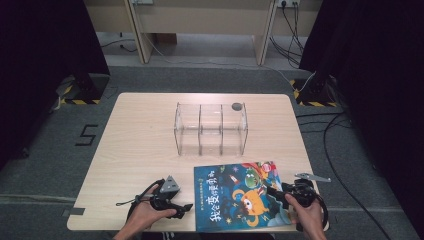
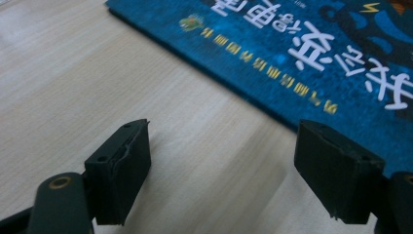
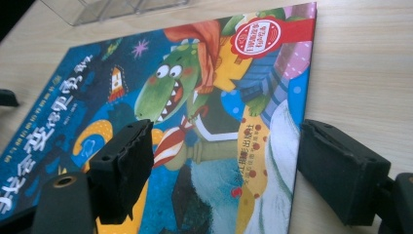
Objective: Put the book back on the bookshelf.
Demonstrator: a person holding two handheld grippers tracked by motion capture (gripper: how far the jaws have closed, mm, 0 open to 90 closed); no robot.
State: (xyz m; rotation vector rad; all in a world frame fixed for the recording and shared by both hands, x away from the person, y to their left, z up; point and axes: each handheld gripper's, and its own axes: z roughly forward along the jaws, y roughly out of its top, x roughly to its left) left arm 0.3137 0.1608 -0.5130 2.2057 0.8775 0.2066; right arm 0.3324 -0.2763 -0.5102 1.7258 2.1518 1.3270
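Clear organizer (image 1: 210,128) just beyond book (image 1: 240,195)

— The book (image 1: 239,196): what colours?
— Deep blue cover, white lettering, a green dinosaur with a red cape and a red-and-white striped tie, an orange creature, a red round seal, small stars.
— And under it?
— A table (image 1: 142,145) of pale wood with fine grain.
— The rack (image 1: 210,128)?
— Clear, colourless plastic, with a grey dot on its top corner.
— The grippers?
— The left gripper (image 1: 185,207) and right gripper (image 1: 272,191) are black, the left topped by a grey plate.
— The floor?
— Grey carpet (image 1: 45,165), yellow-and-black hazard tape at both sides.
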